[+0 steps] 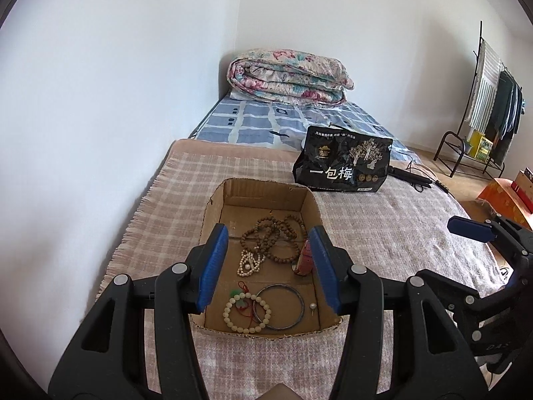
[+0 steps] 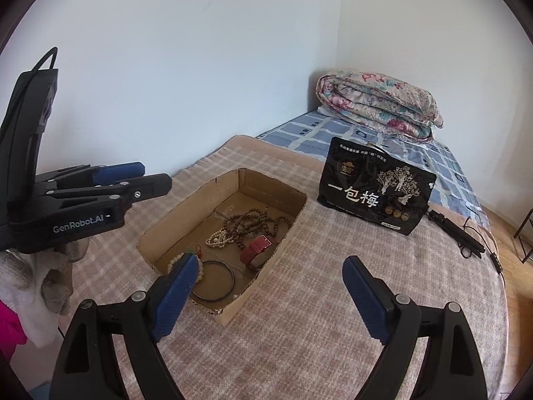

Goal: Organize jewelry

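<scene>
Cardboard box (image 2: 186, 210) of jewelry between spread right gripper (image 2: 269, 268) fingers (image 2: 363, 296).

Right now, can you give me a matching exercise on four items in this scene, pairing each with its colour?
Things:
1. watch strap
2. thin bangle
3. snack bag
4. long tangled bead strand

Colours:
a. brown
b. black with gold trees
c. red
d. dark metal

Pairs: 1-c, 2-d, 3-b, 4-a

The first, second and fourth lie in the cardboard box.
</scene>
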Demonstrator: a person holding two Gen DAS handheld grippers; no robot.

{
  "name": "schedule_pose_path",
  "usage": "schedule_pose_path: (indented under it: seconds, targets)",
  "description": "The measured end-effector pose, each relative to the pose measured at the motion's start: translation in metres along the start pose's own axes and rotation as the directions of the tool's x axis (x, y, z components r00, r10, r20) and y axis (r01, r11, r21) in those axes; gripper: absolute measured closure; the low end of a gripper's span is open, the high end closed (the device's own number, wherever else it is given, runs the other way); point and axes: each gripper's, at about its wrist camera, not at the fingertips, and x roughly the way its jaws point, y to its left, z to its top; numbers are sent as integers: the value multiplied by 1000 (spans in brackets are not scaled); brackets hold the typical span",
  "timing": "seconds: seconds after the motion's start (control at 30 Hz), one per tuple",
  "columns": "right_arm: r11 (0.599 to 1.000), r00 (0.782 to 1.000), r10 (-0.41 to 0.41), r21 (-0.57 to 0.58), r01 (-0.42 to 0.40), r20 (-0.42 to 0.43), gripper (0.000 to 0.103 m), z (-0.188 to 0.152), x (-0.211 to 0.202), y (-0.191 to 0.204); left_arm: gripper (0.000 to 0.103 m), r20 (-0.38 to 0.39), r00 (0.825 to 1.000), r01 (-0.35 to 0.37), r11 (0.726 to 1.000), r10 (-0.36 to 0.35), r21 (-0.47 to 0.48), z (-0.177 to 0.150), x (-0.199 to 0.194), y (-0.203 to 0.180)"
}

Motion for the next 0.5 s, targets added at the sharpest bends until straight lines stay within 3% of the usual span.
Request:
schedule_pose_path:
  seconds: [0.33,0.4,0.5]
  targets:
    - [993,995,-85,86,80,53,4,-11,-41,-29,49,45,999,-29,999,29,12,-10,-49,-18]
    - [990,993,-103,104,96,62,3,-14,-48,-35,34,55,998,-41,999,40,16,-14,-57,-22]
    - [985,990,-127,124,118,69,2,-18,-56,-41,32,65,997,-48,999,47,25,-20,-68,-26]
